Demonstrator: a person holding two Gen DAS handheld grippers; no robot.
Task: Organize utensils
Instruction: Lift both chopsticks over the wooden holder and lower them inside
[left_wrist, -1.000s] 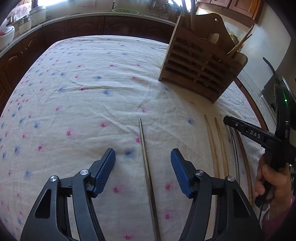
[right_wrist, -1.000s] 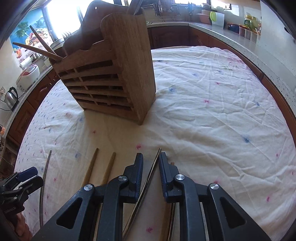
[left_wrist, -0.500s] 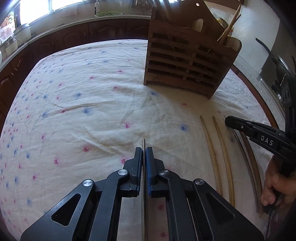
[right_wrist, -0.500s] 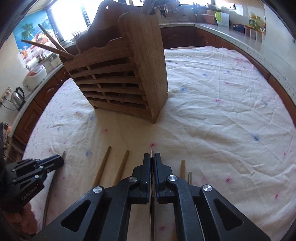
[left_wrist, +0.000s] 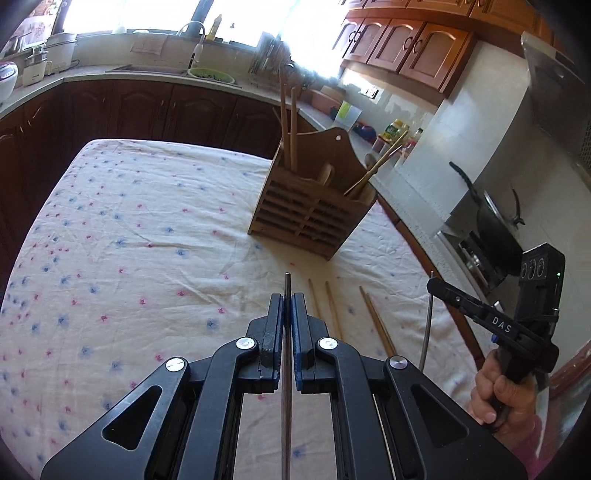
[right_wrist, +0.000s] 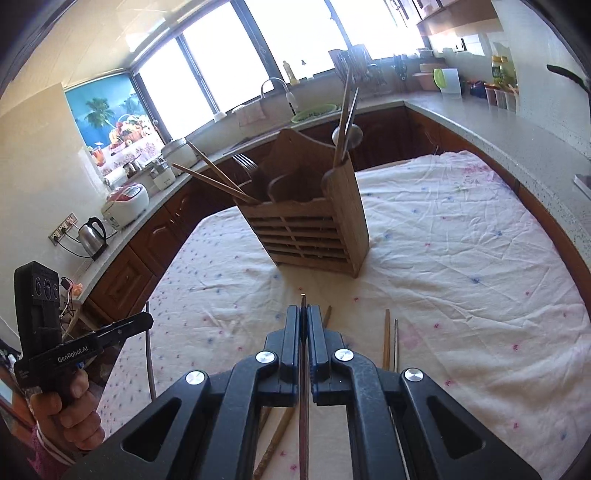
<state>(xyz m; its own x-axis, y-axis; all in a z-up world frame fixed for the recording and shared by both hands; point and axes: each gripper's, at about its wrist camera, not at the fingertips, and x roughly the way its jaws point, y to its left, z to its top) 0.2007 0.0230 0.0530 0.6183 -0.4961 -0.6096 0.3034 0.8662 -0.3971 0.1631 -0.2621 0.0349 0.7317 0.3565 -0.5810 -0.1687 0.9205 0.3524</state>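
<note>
Ahead of both tongs: wooden utensil holder (left_wrist: 314, 218) on the floral tablecloth (left_wrist: 147, 229).
Left gripper (left_wrist: 287, 306): clamped on a metal chopstick (left_wrist: 287, 369).
Right gripper (right_wrist: 304, 317): clamped on another metal chopstick (right_wrist: 303, 387).
Technique: keep each stick upright and lower it tip-first into an open compartment, avoiding the slanted chopsticks.
Change: a second ago the left jaws were wide; both sticks now look lifted.
Beside the tongs: wooden chopsticks (left_wrist: 376, 321) lie loose.

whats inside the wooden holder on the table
The wooden holder has wooden chopsticks leaning out one end, metal chopsticks standing at the other, and fork tines and a ladle behind. Their lower ends are hidden by its slatted walls.
</note>
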